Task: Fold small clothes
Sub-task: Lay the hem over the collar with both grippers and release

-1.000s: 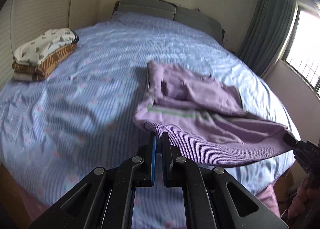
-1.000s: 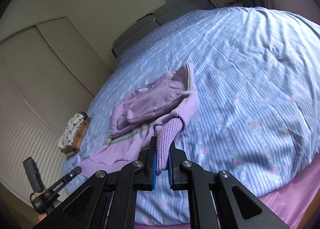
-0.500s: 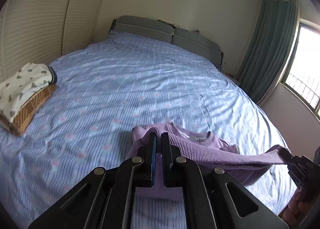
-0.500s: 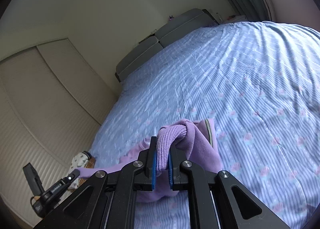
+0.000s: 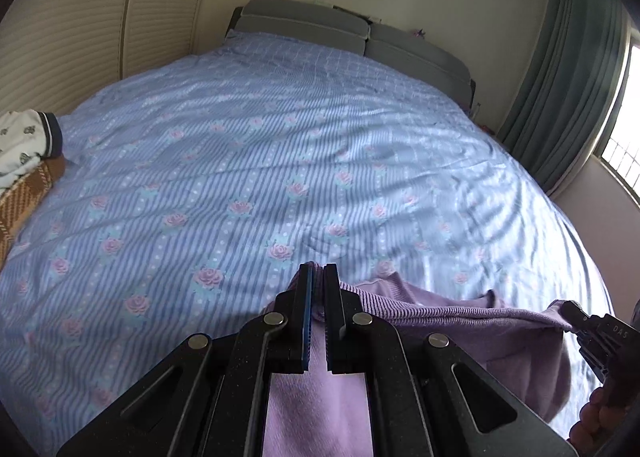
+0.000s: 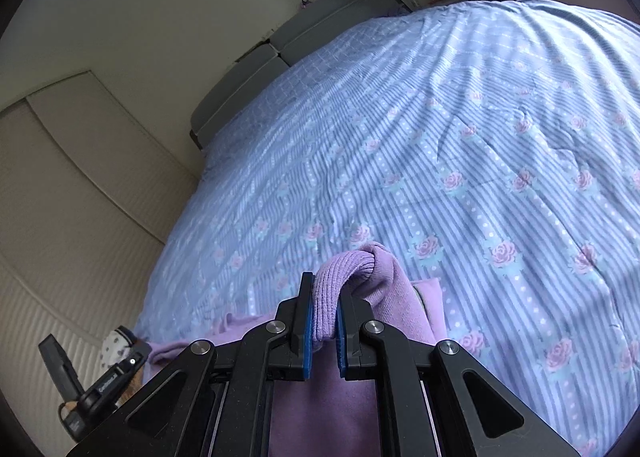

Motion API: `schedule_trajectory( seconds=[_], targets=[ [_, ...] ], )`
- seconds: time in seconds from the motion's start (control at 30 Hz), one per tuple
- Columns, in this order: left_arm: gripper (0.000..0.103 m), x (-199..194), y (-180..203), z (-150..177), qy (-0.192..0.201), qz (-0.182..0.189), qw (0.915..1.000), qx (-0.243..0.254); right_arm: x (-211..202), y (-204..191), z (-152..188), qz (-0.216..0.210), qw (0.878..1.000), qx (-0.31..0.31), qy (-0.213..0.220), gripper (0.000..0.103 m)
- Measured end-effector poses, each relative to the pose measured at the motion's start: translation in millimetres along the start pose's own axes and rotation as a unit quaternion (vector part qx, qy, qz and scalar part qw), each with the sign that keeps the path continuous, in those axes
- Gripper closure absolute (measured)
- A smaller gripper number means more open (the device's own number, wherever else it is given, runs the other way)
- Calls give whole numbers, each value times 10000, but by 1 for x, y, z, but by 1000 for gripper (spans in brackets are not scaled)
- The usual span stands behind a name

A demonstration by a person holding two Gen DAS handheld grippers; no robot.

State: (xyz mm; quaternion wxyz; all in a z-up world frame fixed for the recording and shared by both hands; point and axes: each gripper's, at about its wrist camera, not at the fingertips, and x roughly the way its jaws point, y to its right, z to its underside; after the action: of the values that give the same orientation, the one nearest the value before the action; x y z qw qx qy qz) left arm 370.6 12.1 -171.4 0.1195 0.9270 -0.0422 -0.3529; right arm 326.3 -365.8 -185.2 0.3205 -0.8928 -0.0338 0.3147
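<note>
Left wrist view: left gripper [image 5: 319, 277] is clamping the ribbed hem of the purple sweater [image 5: 460, 317], jaws nearly together with knit pinched between the blue pads. Hem is running taut to the right edge, where the right gripper [image 5: 568, 311] is pinching its other corner; fingers [image 5: 592, 417] of the person's hand are showing below it. Sweater body is hanging under and behind the hem at the near edge of the bed [image 5: 280, 161], over the blue striped rose-print cover. Folded clothes stack [image 5: 24, 161] is sitting at the bed's left edge, well apart. Right wrist view: right gripper [image 6: 322, 297] is clamped on a bunched fold of ribbed hem [image 6: 340, 273], fabric looping over the right jaw. Left gripper [image 6: 136, 357] is visible low left, holding the far corner.
</note>
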Motion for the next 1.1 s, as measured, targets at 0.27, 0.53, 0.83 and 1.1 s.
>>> schedule_trajectory(
  seconds=[0.27, 0.53, 0.83, 1.1],
  targets=[
    [94, 31, -6, 10, -335, 46, 9994, 33, 38, 8, 10, 443, 9984, -131, -323, 93],
    [65, -2, -7, 0, -125, -11, 9995, 291, 20, -18, 6, 661, 9950, -735, -141, 54],
    [57, 22, -4, 3, -879, 372, 9929, 710, 7, -35, 3, 1264, 9769, -1720, 101, 44],
    [48, 53, 0, 9, -1176, 290, 9884, 912, 46, -24, 3, 1438, 9648, -2153, -468, 44]
  ],
)
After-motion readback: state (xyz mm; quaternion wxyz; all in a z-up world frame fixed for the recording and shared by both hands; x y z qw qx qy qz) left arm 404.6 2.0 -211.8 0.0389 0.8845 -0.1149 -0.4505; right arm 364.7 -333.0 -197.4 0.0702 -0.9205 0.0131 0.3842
